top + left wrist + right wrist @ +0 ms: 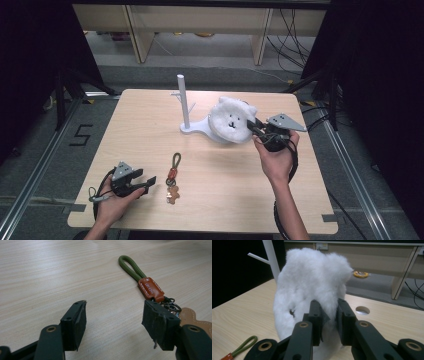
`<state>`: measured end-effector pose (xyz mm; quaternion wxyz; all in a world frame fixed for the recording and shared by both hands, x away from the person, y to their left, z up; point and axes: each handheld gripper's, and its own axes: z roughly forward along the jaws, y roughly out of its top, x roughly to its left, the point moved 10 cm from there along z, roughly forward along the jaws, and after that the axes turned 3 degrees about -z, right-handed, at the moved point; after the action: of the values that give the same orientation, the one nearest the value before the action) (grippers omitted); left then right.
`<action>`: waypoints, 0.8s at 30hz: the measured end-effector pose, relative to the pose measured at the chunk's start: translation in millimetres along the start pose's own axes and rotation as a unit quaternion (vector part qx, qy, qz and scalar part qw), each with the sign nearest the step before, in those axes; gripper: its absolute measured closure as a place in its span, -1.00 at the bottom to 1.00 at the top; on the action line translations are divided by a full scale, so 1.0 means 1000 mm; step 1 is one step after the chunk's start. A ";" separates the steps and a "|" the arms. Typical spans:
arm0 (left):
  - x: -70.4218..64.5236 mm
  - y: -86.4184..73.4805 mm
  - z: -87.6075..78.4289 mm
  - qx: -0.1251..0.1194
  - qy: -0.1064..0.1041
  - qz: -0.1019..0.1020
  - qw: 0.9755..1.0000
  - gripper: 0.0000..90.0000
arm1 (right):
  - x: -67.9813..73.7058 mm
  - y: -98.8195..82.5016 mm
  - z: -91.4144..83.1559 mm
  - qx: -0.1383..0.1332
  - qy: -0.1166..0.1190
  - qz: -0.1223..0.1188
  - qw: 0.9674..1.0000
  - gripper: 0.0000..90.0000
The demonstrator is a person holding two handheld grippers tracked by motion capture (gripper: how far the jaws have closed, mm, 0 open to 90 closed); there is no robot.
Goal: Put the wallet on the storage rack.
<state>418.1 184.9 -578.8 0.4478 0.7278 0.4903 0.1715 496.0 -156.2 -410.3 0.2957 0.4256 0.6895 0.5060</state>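
Note:
A fluffy white plush hat with a bear face (231,120) (312,282) is lifted off the table beside the white stand (183,102) (271,257). My right gripper (256,128) (329,315) is shut on the hat's edge. A keychain with a green cord loop, an orange leather tab and a tan charm (173,177) (143,277) lies flat on the table. My left gripper (150,184) (115,322) is open, low over the table just left of the keychain, its jaws on either side of bare wood.
The wooden table (140,135) has a round cable hole (362,310) at the far side. Desk legs and cables (290,40) stand on the floor beyond it. A number 5 is marked on the floor (81,134) at the left.

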 end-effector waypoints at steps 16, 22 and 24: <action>0.000 0.000 0.000 0.000 0.000 0.000 1.000 -0.22 | -0.005 0.001 0.011 0.005 0.004 0.004 1.000 0.71; 0.000 0.000 0.000 0.001 0.001 0.002 1.000 -0.22 | -0.008 0.000 0.015 0.009 0.002 -0.001 1.000 0.71; 0.000 0.000 0.000 0.000 0.001 0.002 1.000 -0.22 | -0.007 0.000 0.018 0.011 0.006 0.006 1.000 0.71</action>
<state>418.0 185.4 -578.8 0.4466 0.7288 0.4895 0.1729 514.3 -154.3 -416.3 0.2834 0.4296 0.6947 0.5025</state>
